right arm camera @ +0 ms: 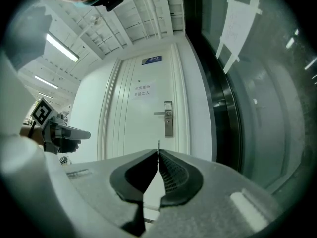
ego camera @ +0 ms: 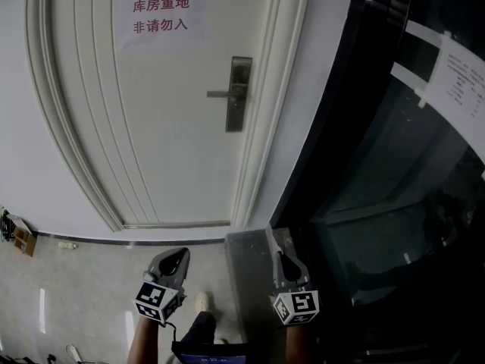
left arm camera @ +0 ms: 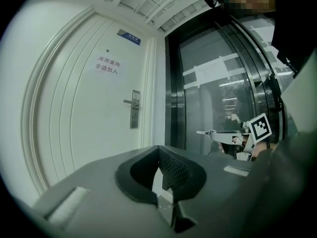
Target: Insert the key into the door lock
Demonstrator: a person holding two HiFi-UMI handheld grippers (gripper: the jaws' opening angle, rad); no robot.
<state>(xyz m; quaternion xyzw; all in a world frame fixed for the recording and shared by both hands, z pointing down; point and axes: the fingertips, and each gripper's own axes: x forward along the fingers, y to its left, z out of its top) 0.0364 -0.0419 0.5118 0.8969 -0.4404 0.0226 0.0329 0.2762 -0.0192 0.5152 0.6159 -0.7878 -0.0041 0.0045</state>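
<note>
A white door (ego camera: 167, 127) carries a metal lock plate with a lever handle (ego camera: 238, 93), also in the right gripper view as the lock plate (right arm camera: 169, 119) straight ahead and far off. My right gripper (right arm camera: 158, 153) is shut on a thin metal key (right arm camera: 158, 145) whose tip sticks out forward between the jaws. From the left gripper view the right gripper (left arm camera: 233, 135) shows with the key (left arm camera: 204, 132) pointing left. My left gripper (left arm camera: 158, 148) is shut with nothing in it. Both grippers, left gripper (ego camera: 176, 256) and right gripper (ego camera: 282, 258), are held level, well short of the door.
A paper sign with red characters (ego camera: 159, 15) is stuck on the door. A dark-framed glass door (ego camera: 394, 165) with taped paper sheets (ego camera: 458, 78) stands to the right. A grey pillar edge (ego camera: 250, 249) lies between the grippers. Small items (ego camera: 19, 233) sit on the floor at left.
</note>
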